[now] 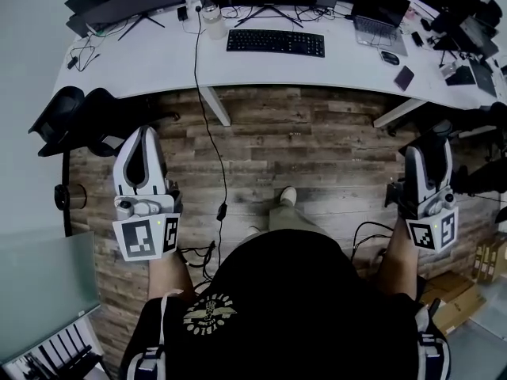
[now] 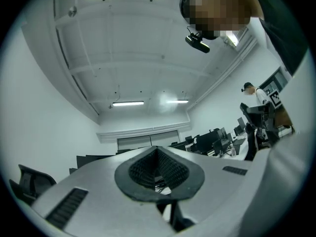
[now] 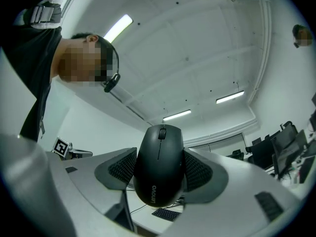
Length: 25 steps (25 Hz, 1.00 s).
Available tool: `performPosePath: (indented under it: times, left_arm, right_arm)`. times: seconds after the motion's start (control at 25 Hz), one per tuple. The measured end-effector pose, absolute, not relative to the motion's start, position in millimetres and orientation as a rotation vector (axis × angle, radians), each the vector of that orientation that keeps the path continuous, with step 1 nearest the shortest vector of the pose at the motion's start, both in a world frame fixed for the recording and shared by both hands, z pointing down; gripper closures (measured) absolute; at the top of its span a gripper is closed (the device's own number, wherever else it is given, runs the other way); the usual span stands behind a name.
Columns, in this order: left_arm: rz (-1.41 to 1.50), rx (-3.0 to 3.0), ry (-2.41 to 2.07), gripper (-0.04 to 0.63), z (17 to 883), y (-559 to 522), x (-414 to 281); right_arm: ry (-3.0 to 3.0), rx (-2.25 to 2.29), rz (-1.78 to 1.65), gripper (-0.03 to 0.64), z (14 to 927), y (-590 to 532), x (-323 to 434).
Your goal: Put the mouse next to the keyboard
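One mouse (image 3: 158, 179) sits clamped inside the right claw (image 3: 159, 154).

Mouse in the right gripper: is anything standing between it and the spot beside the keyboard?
Nothing visible does. The mouse sits clamped in the right gripper over the wood floor, and the white desk is bare just right of the keyboard.
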<state>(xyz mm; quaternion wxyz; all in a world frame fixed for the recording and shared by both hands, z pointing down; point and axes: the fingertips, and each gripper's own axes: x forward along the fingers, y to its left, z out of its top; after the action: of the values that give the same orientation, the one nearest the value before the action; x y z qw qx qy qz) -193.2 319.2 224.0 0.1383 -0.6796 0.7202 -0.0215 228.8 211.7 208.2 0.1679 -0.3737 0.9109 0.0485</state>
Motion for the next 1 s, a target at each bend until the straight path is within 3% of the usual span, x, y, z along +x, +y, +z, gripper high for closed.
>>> performPosePath:
  times: [1.0]
  left_arm:
    - [-0.115, -1.855, 2.117, 0.594, 199.6, 230.4, -153.6]
  right_arm:
    - [2.565, -0.942, 0.084, 0.324, 208.3, 87.0, 263.3]
